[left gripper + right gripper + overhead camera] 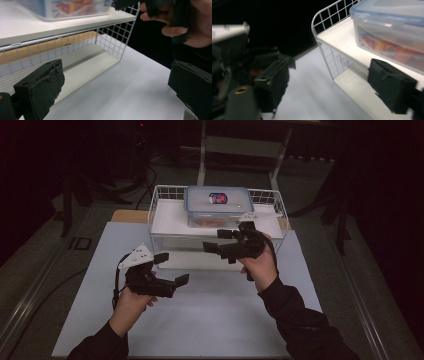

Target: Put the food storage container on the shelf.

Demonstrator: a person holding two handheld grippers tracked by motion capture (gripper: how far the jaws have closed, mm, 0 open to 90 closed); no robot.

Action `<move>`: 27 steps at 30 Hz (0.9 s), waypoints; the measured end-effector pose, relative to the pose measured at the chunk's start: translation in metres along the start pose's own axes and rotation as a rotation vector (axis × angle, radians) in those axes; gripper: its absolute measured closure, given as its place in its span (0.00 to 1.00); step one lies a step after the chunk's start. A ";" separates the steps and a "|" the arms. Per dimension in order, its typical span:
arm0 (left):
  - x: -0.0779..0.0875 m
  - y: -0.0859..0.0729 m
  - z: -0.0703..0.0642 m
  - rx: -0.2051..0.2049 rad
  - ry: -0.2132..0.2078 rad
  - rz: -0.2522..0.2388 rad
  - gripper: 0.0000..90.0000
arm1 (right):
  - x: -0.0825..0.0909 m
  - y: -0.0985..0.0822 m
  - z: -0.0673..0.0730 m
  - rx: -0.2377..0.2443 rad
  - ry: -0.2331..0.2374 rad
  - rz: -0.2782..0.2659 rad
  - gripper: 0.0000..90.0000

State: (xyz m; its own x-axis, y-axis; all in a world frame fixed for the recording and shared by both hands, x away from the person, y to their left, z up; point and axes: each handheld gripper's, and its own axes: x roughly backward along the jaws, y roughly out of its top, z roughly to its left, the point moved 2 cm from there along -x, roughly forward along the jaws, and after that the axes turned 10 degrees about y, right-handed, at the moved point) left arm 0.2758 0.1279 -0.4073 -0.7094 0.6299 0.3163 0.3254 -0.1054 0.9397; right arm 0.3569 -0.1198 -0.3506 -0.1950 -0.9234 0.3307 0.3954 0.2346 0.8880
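Dim rm, grey floor (30, 270), metal desk frame (240, 145) behind.

Right gripper (329, 87) is sitting wide apart by the white wire rack (329, 57), clear blue-lidded plastic container (392, 32) resting on top.

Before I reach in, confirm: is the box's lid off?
No: in the high view the lid sits closed on the box, which stands on the rack's upper shelf.

The high view looks forward and down from above; both gripper views sit low and close, sharing the white wire-mesh rack (162, 195) (113, 37) (325, 15).
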 end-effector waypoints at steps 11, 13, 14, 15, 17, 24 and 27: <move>-0.003 -0.011 -0.012 -0.026 -0.053 0.003 0.00 | 0.024 -0.050 0.010 0.075 -0.032 0.006 0.16; -0.003 -0.014 -0.013 -0.034 -0.060 0.006 0.00 | 0.028 -0.060 0.009 0.075 -0.033 0.014 0.16; -0.003 -0.016 -0.014 -0.032 -0.061 0.003 0.00 | 0.030 -0.067 0.009 0.075 -0.034 0.009 0.16; -0.003 -0.018 -0.014 -0.032 -0.062 0.011 0.00 | 0.032 -0.070 0.008 0.071 -0.031 0.009 0.16; -0.003 -0.022 -0.014 -0.034 -0.065 0.014 0.00 | 0.035 -0.081 0.008 0.061 -0.028 0.013 0.16; -0.004 -0.040 -0.012 -0.034 -0.080 0.060 0.00 | 0.041 -0.113 0.010 0.091 -0.056 0.040 0.16; -0.004 -0.049 -0.012 -0.032 -0.095 0.055 0.00 | 0.041 -0.125 0.010 0.103 -0.061 0.050 0.16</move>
State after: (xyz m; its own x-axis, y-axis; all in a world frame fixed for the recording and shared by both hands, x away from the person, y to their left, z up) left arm 0.2552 0.1216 -0.4530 -0.6280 0.6927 0.3547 0.3407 -0.1652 0.9256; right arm 0.2905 -0.1844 -0.4445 -0.2329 -0.8901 0.3919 0.3122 0.3132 0.8969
